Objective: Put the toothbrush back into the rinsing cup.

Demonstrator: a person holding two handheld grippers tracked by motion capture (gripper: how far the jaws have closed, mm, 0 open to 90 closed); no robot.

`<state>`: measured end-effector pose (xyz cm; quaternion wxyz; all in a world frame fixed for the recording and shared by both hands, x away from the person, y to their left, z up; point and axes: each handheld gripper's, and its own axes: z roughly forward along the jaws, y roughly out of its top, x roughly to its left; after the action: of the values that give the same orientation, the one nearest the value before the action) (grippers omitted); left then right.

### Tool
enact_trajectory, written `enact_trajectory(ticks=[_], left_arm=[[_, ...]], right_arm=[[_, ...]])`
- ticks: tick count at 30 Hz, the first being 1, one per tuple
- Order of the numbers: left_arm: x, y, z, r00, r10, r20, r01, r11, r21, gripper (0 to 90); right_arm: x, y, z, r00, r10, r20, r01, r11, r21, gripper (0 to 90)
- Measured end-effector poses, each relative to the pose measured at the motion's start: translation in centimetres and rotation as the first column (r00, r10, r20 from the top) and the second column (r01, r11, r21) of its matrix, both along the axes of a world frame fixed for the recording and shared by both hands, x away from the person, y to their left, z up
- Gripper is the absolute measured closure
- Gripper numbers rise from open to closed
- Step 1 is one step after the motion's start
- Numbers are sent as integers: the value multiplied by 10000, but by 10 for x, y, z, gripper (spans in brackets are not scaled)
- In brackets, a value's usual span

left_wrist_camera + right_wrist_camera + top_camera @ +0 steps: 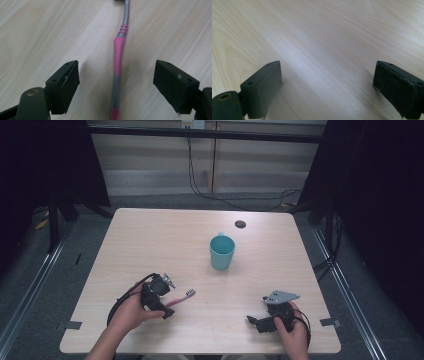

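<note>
The toothbrush lies near-left on the table, between your left gripper's wide jaws, untouched. Your right gripper gapes over bare wood, near-right. The cup stands upright mid-table; its inside is hard to see.

Pale wooden desk on grey floor; beige wall panels behind, black curtains at sides.
</note>
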<state>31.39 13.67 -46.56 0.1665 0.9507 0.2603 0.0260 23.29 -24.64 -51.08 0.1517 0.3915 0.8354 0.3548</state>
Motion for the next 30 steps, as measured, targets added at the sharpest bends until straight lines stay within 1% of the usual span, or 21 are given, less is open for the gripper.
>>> enact_trajectory(ticks=[3, 5, 6, 8, 11, 12, 18, 20, 23, 28, 30], left_arm=[[1, -2, 0, 10000, 15, -26, -15, 10000, 41, 213], [2, -3, 1, 9999, -125, -53, 126, 9998, 145, 219], [3, -4, 0, 9999, -101, -117, 102, 9998, 144, 228], [3, -5, 0, 9998, -188, -98, 190, 9996, 218, 230], [4, -7, -1, 9997, -141, -190, 146, 9995, 272, 238], [4, -8, -1, 9996, -170, -227, 178, 9993, 341, 245], [5, -12, -2, 9992, -231, -337, 245, 9988, 433, 257], [7, -14, -1, 9988, -333, -360, 352, 9980, 531, 257], [7, -15, -2, 9988, -316, -361, 334, 9982, 504, 261], [9, -17, -3, 9985, -361, -406, 387, 9971, 651, 265], [10, -18, -3, 9984, -374, -427, 401, 9971, 646, 268]], right_arm=[[0, 0, 0, 10000, 1, 1, -1, 10000, 0, 79], [0, 0, 0, 10000, 3, 2, -3, 10000, 1, 79], [0, 0, 0, 10000, 1, 1, -1, 10000, 1, 79], [0, 0, 0, 10000, 1, 1, -1, 10000, 2, 78], [0, 0, 0, 10000, -1, 0, 1, 10000, 0, 79], [0, 0, 0, 10000, 0, -2, 0, 10000, 0, 79], [0, 0, 0, 10000, 0, -2, 0, 10000, 2, 78], [0, 0, 0, 10000, -1, -2, 1, 10000, 0, 79], [0, 0, 0, 10000, -1, -3, 1, 10000, 0, 79], [0, 0, 0, 10000, 2, 1, -2, 10000, 4, 79], [0, 0, 0, 10000, 1, -1, -1, 10000, 1, 79]])
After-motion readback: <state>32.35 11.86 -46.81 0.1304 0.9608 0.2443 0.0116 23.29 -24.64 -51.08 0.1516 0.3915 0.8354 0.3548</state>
